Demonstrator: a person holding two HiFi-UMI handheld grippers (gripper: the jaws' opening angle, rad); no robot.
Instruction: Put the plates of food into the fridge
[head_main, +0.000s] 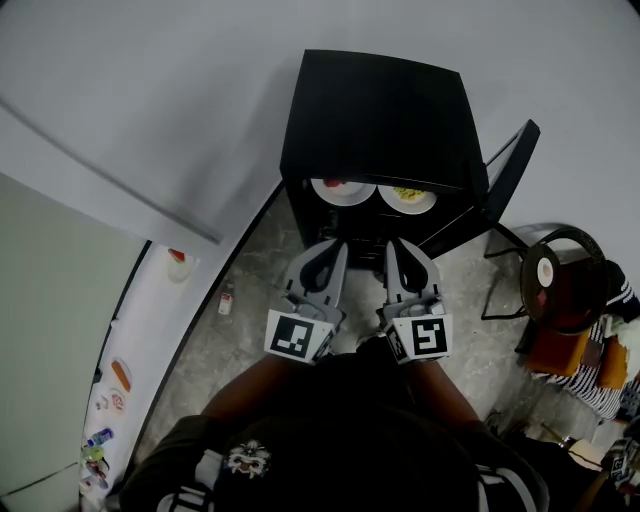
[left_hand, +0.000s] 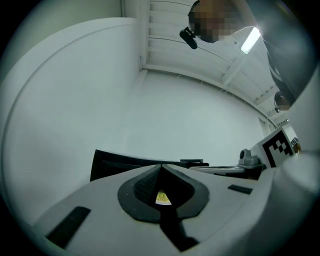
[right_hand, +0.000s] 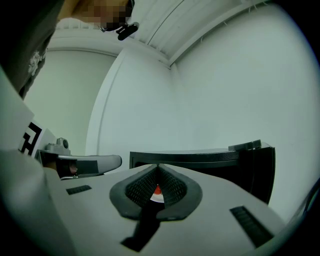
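Note:
A black mini fridge stands on the floor with its door swung open to the right. Two white plates sit side by side inside: one with red food, one with yellow food. My left gripper and right gripper are held level just in front of the opening, a short way back from the plates. Both are shut with nothing between the pads. In the left gripper view the closed jaws point at the fridge top; the right gripper view shows the same.
A white counter with small bottles and a red-topped item runs along the left. A small bottle stands on the floor beside it. At the right is a chair with a round stool frame. White walls surround the fridge.

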